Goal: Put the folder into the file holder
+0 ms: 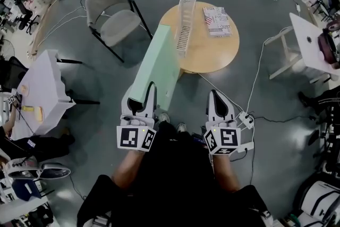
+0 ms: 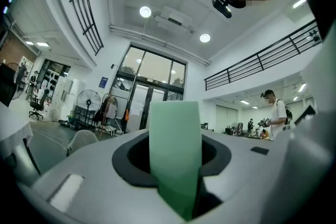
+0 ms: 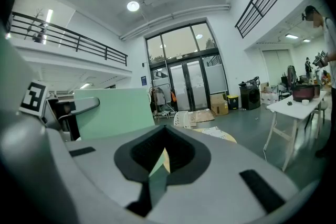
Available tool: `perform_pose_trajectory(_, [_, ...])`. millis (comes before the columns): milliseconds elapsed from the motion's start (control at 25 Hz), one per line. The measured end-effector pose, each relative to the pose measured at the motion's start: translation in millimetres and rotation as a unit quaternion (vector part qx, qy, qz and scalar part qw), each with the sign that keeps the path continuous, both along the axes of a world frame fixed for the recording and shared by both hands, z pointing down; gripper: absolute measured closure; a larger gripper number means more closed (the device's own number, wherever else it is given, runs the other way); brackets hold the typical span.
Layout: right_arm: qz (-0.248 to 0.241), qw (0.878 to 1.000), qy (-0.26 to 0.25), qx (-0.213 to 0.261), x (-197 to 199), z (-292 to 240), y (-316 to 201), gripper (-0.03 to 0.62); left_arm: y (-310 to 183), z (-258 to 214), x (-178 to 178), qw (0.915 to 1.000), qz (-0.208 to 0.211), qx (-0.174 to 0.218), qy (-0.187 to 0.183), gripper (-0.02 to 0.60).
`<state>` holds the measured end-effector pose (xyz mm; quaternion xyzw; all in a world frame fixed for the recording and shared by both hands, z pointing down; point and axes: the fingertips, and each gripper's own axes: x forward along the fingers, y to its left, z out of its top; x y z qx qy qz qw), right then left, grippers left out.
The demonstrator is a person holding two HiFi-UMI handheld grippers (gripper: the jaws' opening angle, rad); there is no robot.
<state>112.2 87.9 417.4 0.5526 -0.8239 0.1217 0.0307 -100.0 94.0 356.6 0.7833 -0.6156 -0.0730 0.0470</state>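
Observation:
A light green folder [image 1: 157, 69] is held on edge, reaching from my left gripper [image 1: 144, 95] toward the round table. The left gripper is shut on the folder's near end, and in the left gripper view the folder [image 2: 175, 149] stands upright between the jaws, filling the gap. The white slatted file holder [image 1: 185, 23] stands on the round wooden table [image 1: 204, 56], just past the folder's far end. My right gripper [image 1: 216, 95] hovers to the right over the floor, jaws together with nothing in them. The right gripper view shows the folder [image 3: 113, 113] at left and the file holder [image 3: 184, 119] beyond.
A booklet [image 1: 217, 21] lies on the table's far right. A grey chair [image 1: 114, 21] stands left of the table. White tables sit at the left [image 1: 40, 87] and right [image 1: 311, 42]. A power strip [image 1: 246, 119] and cables lie on the floor.

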Motion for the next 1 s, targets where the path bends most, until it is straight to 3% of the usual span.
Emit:
perform_pose_trajectory(400, [-0.004,1.0,0.01,-0.001,-13,2,-57,0.6,-65,4,-8,0.9999,0.001,0.009,0.013,0.428])
perform_pose_trajectory(1000, [0.043,0.998,0.034,-0.009,-45,2,-158,0.6,-186,0,-35,0.9985,0.04,0.029,0.025,0.43])
